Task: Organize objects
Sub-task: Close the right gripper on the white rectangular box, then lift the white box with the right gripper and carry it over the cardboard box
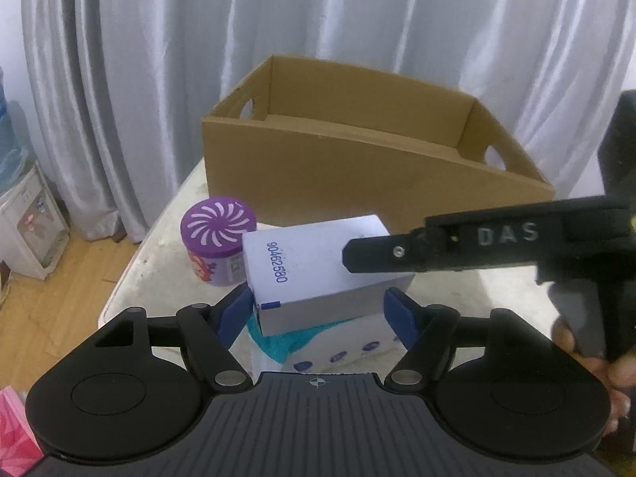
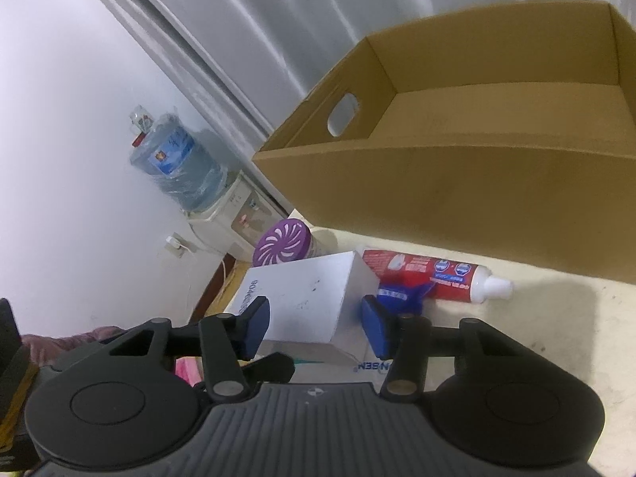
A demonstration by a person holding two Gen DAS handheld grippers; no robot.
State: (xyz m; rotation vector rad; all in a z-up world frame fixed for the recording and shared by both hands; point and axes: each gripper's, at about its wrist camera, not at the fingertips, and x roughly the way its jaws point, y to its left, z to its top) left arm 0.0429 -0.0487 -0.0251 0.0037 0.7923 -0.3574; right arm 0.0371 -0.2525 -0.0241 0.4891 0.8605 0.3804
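Note:
A white box (image 1: 318,266) printed 90462580 lies on a white and teal pack (image 1: 330,342) on the table. My left gripper (image 1: 320,312) is open, its blue pads either side of the box's near end. My right gripper (image 2: 316,326) is open around the same box (image 2: 306,298); its black finger (image 1: 397,254) reaches over the box from the right in the left wrist view. A purple-lidded jar (image 1: 216,242) stands left of the box. A red toothpaste tube (image 2: 433,276) lies right of it. An open cardboard box (image 1: 357,159) stands behind.
A water dispenser (image 2: 187,175) stands on the floor to the left, past the table's edge (image 1: 123,278). Grey curtains hang behind. A pink packet (image 1: 12,429) shows at the lower left. The cardboard box (image 2: 457,183) looks empty inside.

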